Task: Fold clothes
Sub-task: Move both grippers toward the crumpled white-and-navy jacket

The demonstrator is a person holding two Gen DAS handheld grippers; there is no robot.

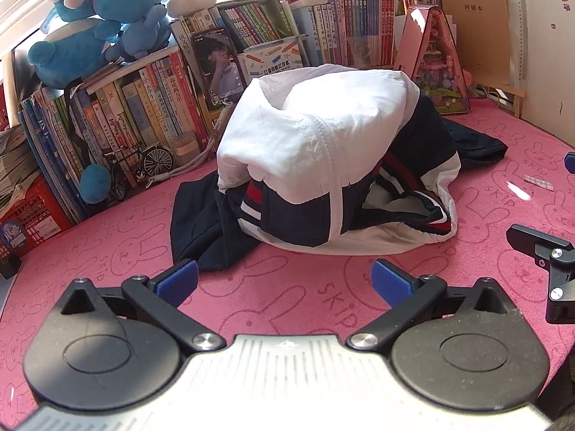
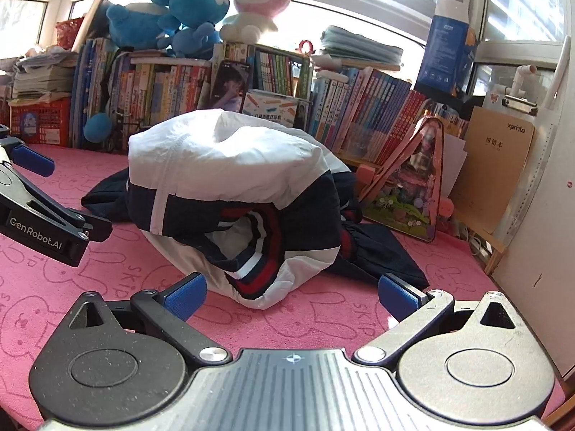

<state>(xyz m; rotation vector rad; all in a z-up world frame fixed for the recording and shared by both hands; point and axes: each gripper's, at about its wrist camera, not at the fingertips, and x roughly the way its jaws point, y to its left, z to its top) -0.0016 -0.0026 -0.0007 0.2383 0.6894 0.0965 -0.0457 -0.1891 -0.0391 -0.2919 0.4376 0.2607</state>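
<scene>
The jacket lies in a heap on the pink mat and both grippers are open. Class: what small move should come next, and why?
Probably bring the left gripper forward onto the near white hem of the jacket and pinch it. The jacket is bunched up, not flat, so it needs spreading on the pink mat before folding. Both the left and the right gripper are open and hold nothing.

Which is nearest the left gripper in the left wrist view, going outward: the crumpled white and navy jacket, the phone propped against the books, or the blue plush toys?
1. Crumpled white and navy jacket: straight ahead of the open left gripper, on the pink rabbit-print mat.
2. Phone propped against the books: behind the jacket, slightly left.
3. Blue plush toys: farthest, up left on top of the books.
</scene>
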